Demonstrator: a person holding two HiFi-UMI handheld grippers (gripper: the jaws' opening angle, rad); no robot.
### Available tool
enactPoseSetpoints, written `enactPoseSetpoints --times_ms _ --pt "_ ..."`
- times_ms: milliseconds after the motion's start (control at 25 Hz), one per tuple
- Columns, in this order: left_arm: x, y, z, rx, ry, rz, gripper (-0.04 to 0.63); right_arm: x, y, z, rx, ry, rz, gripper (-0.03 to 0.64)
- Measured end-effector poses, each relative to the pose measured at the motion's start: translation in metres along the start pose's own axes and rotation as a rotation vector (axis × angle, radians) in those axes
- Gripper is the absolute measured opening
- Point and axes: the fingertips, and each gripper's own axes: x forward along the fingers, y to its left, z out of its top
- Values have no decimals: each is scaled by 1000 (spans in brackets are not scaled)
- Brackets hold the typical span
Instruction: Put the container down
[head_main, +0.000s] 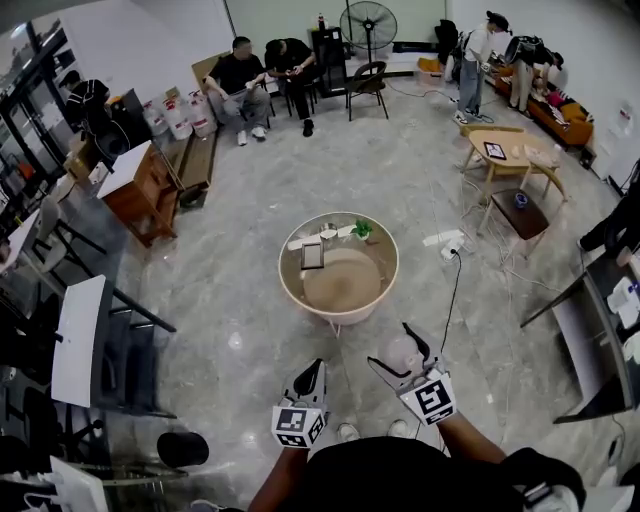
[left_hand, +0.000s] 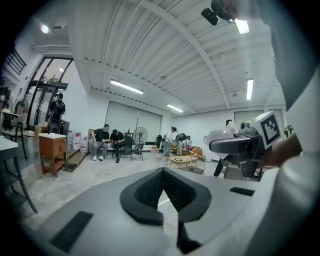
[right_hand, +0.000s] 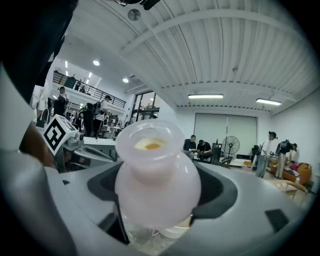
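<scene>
The container (right_hand: 157, 185) is a translucent white, vase-shaped jar with a wide neck and something yellow inside. My right gripper (right_hand: 162, 195) is shut on its round body, and the jar stands upright between the jaws. In the head view, the right gripper (head_main: 400, 358) holds the container (head_main: 402, 350) above the floor, just short of the round table (head_main: 290, 290). My left gripper (head_main: 314, 370) hangs beside it on the left, shut and with nothing in it. In the left gripper view, the left gripper (left_hand: 162, 172) has its tips together, and the container (left_hand: 220, 136) shows at the right.
On the round table lie a dark framed tablet (head_main: 313, 256), a small green plant (head_main: 363, 230) and white items at its far side. A cable (head_main: 450, 290) runs across the floor to the right. People sit at the back, by a fan (head_main: 368, 25). A wooden cabinet (head_main: 140, 190) stands left, wooden tables (head_main: 505, 160) right.
</scene>
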Motion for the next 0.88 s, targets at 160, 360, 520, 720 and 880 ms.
enactPoseSetpoints --times_ms 160,360,520,720,880 --pt "-3 9 -3 1 4 -13 -2 7 6 6 44 -29 -1 405" --pt "-2 24 0 39 -2 -12 -2 13 6 4 85 -21 -30 405" --pt "-5 43 7 87 -3 7 -2 23 9 2 94 -9 -45 405" --pt "3 63 1 73 19 25 -2 40 -2 3 77 63 -64 405" --pt "28 72 2 68 27 30 -2 63 -21 -3 85 51 -57 405"
